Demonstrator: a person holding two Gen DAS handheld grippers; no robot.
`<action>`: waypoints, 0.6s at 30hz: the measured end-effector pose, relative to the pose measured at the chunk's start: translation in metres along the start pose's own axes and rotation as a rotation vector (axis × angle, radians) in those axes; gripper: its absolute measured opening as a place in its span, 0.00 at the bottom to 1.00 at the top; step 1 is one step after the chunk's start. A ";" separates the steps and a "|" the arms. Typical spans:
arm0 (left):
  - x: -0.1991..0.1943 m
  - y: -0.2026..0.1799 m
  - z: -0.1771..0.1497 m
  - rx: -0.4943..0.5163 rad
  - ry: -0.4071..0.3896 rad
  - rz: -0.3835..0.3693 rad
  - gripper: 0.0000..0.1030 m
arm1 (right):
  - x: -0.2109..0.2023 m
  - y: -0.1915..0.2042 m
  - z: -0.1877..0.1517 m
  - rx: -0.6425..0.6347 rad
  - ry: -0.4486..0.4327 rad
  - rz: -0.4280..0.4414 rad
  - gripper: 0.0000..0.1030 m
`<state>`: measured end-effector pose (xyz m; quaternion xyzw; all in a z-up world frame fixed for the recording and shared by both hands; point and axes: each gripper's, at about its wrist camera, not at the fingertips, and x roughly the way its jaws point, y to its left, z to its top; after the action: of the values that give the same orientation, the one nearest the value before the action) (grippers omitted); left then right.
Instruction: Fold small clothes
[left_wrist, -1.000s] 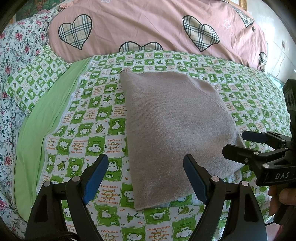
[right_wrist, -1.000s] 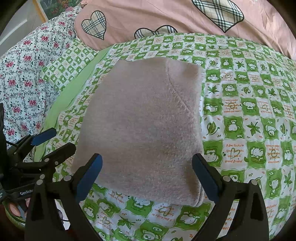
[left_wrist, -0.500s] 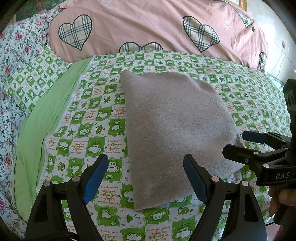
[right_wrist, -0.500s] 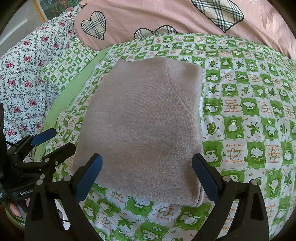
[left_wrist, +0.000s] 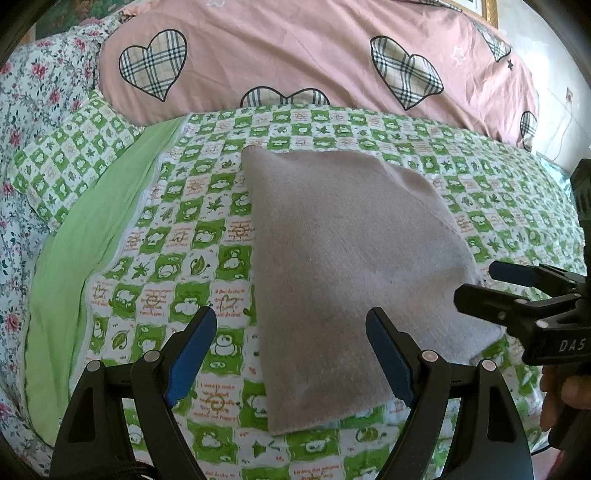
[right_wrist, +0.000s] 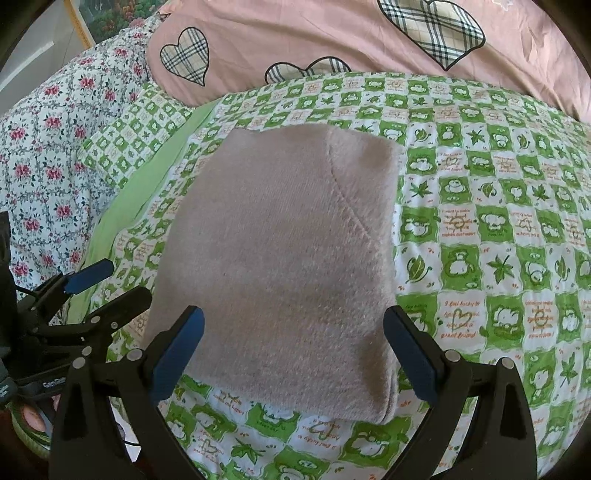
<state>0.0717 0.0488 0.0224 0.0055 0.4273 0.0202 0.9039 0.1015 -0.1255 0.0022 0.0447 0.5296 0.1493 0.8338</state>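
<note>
Sweater (right_wrist: 280, 266), beige knit, lies on the green checked bedspread (right_wrist: 498, 236) already folded into a compact, nearly square stack; folding looks about finished, maybe only a tidy-up left. Left gripper (left_wrist: 291, 354) and right gripper (right_wrist: 295, 354) both hang wide apart and empty above its near edge. Bare bedspread at 3 and 9 o'clock gives room; pink pillow (left_wrist: 314, 51) crowds 12 o'clock.

A folded grey knit (right_wrist: 280, 266) lies flat on the green checked bedspread (right_wrist: 498, 229). The right gripper (right_wrist: 291, 347) hangs over its near edge, fingers wide apart and empty. The left gripper (right_wrist: 99, 284) sits at the left, apparently open. A pink quilt (right_wrist: 314, 33) lies behind.
</note>
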 end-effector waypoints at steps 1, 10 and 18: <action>0.001 0.001 0.000 -0.002 0.001 0.000 0.81 | 0.000 -0.004 0.002 0.003 -0.001 0.000 0.95; 0.010 0.002 0.007 -0.002 0.013 0.006 0.81 | 0.005 -0.011 0.005 0.018 -0.002 0.005 0.95; 0.014 -0.001 0.009 -0.001 0.017 0.005 0.81 | 0.007 -0.013 0.007 0.025 -0.004 0.009 0.95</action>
<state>0.0877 0.0487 0.0177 0.0062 0.4351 0.0228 0.9000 0.1129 -0.1352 -0.0036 0.0580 0.5294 0.1462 0.8337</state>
